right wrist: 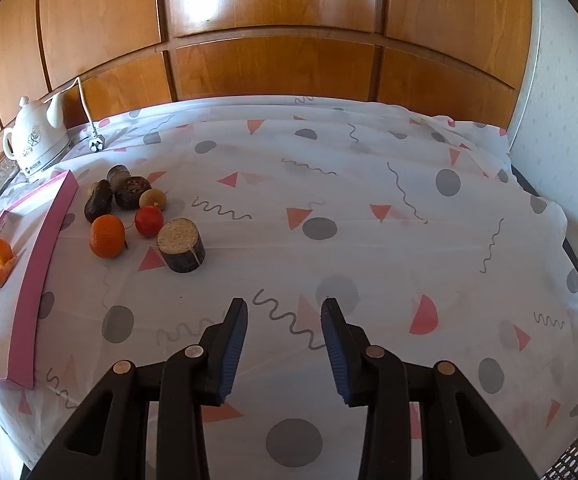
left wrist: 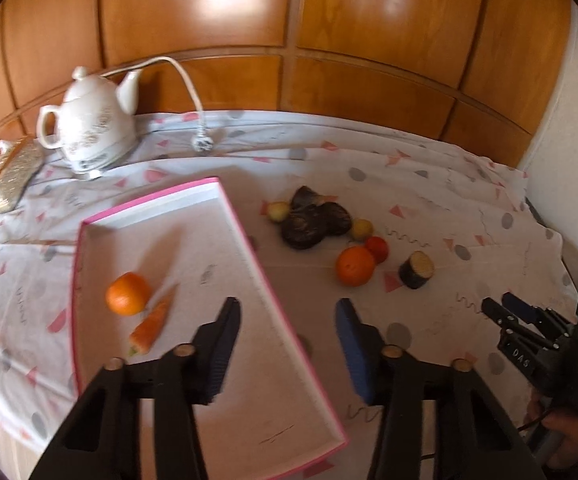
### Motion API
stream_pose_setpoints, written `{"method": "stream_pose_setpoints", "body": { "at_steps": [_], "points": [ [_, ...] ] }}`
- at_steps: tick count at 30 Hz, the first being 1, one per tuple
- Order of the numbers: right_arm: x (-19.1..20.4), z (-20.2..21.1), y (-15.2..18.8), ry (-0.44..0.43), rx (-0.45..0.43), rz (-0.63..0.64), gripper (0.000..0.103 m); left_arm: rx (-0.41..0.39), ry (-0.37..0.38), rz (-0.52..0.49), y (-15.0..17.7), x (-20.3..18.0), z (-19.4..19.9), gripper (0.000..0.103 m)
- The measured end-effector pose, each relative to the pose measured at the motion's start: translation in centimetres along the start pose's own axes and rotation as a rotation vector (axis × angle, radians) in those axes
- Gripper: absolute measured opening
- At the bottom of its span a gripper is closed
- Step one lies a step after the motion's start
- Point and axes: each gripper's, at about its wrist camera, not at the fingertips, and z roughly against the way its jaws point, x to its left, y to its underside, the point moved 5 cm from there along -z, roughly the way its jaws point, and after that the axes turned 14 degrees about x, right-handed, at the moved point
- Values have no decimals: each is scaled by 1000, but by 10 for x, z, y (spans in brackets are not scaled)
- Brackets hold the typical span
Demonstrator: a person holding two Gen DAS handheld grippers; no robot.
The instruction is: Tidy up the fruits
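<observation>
A white tray with a pink rim (left wrist: 249,240) holds an orange (left wrist: 128,294) and a carrot piece (left wrist: 151,326). To its right on the patterned cloth lie a second orange (left wrist: 355,266), a red tomato (left wrist: 377,249), a dark cut cylinder (left wrist: 416,269), dark lumpy fruits (left wrist: 313,220) and small yellowish fruits (left wrist: 279,211). My left gripper (left wrist: 287,308) hovers open over the tray's right rim, holding nothing. My right gripper (right wrist: 285,304) stands open over bare cloth, well to the right of the orange (right wrist: 106,236), the tomato (right wrist: 149,221) and the cylinder (right wrist: 181,245).
A white teapot-shaped kettle (left wrist: 93,128) with its cord and plug (left wrist: 203,143) stands at the back left beside a glittery box (left wrist: 9,176). Wooden panels close off the far side. A hand (left wrist: 561,432) grips the right tool at the table's right edge.
</observation>
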Motion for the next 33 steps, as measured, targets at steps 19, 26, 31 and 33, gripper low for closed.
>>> {"method": "stream_pose_setpoints", "body": {
  "at_steps": [19, 26, 31, 33],
  "points": [
    [-14, -5, -3, -13, 18, -23, 39, 157, 8, -30, -90, -21, -89, 59],
    [-15, -9, -4, -20, 31, -21, 39, 214, -46, -63, -100, -21, -123, 59],
    [-15, -12, -4, -19, 37, -20, 39, 197, -35, -53, -98, -18, -130, 46],
    [-15, -13, -4, -18, 41, -23, 39, 164, -30, -54, -94, -20, -123, 32]
  ]
}}
